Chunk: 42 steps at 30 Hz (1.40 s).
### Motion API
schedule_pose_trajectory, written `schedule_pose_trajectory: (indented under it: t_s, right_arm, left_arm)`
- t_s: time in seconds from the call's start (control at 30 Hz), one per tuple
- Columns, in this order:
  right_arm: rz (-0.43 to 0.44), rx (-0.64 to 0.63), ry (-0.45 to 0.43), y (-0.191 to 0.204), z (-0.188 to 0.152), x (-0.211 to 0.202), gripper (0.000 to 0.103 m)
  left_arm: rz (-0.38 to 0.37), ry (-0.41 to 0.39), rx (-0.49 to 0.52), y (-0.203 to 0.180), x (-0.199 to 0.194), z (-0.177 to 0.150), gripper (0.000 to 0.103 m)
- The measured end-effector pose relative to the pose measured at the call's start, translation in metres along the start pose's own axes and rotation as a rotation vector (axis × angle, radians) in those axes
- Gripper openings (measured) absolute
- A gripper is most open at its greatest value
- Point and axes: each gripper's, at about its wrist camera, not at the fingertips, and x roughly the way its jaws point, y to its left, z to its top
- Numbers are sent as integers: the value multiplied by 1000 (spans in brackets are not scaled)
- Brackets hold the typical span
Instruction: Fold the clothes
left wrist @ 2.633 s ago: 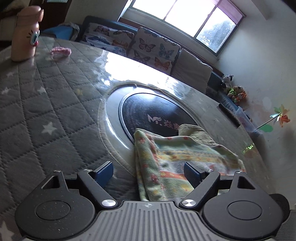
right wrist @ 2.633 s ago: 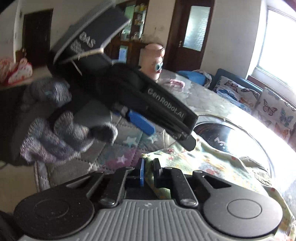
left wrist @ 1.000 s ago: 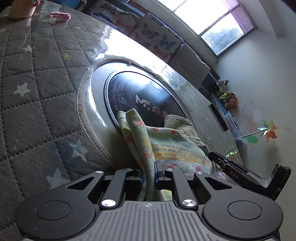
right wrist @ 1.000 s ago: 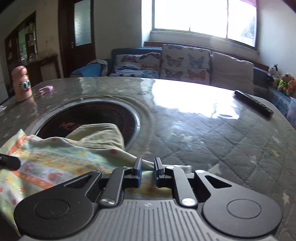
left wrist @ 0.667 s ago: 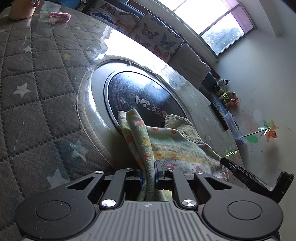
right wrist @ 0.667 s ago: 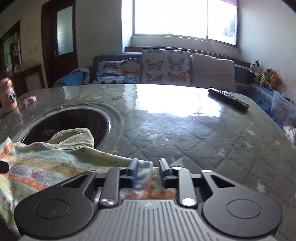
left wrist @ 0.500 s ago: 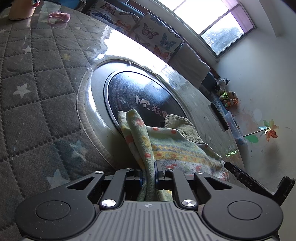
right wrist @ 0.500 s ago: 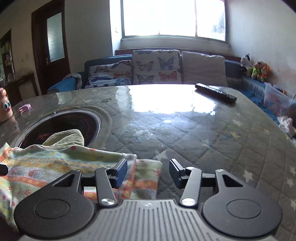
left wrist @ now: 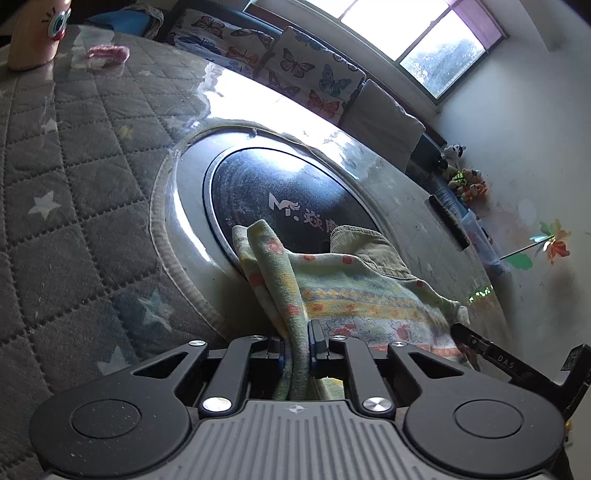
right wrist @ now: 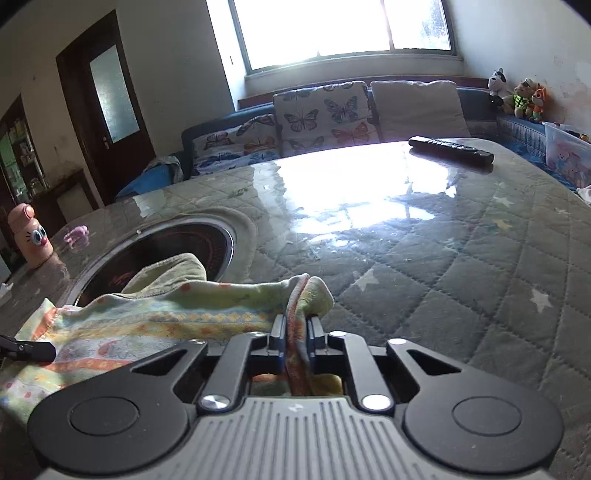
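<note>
far left: pink finger-shaped figure with cartoon eyes (right wrist: 29,236) standing upright on the table edge; small pink knitted item (right wrist: 75,233) just beside it
door: dark wooden door with frosted glass pane (right wrist: 107,107) in the left wall
surface: round table under a grey quilted star-print cover (right wrist: 461,280) with a glossy clear sheet on top, strong window glare
centre inset: round black glass cooktop in a steel ring (left wrist: 288,199), white logo on it
garment: pastel yellow-green printed cloth with orange bands (left wrist: 362,295), lying across the near rim of the cooktop, olive lining showing at its far edge
left gripper (left wrist: 297,341): fingers pressed together, pinching a bunched fold of the cloth
right gripper (right wrist: 296,339): fingers pinching the cloth's right corner
back: blue sofa with butterfly-print cushions (right wrist: 325,114) under a bright window (right wrist: 332,29)
right: black remote control (right wrist: 450,149) on the far table edge; plush toys (right wrist: 517,96) on the sofa ledge
</note>
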Motion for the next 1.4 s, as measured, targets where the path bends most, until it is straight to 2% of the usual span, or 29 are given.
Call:
schedule_pose_trajectory:
  t_s: [0.17, 0.3, 0.67, 0.87, 0.97, 1.07, 1.13, 1.17, 1.2, 1.33, 1.4]
  right_arm:
    - [8, 13, -62, -8, 7, -26, 8]
    - [-27, 9, -108, -25, 16, -46, 8]
    - [-255, 33, -165, -110, 38, -78, 8]
    - [-363, 53, -185, -153, 48, -87, 8]
    - [-409, 94, -161, -177, 43, -81, 8]
    - [-447, 125, -118, -194, 34, -72, 10]
    - [-479, 136, -96, -201, 27, -69, 10]
    - [-489, 135, -102, -203, 22, -73, 11]
    - [-494, 138, -110, -201, 20, -77, 12]
    - [-450, 138, -146, -193, 17, -90, 12]
    - [-392, 114, -151, -179, 16, -92, 14]
  left_arm:
    - [-7, -10, 91, -30, 0, 14, 11]
    - [-29, 5, 170, -68, 17, 23, 10]
    - [-131, 70, 347, -189, 95, 34, 10]
    - [-148, 92, 444, -242, 138, 28, 10]
    - [-134, 124, 484, -253, 158, 20, 11]
    - [-81, 149, 526, -258, 173, 10, 17]
    - [-58, 135, 547, -255, 173, 6, 26]
    - [-36, 116, 559, -254, 171, 5, 40]
    - [-12, 97, 570, -252, 170, 5, 49]
    - [29, 27, 604, -251, 158, 7, 49]
    - [11, 13, 624, -254, 152, 3, 49]
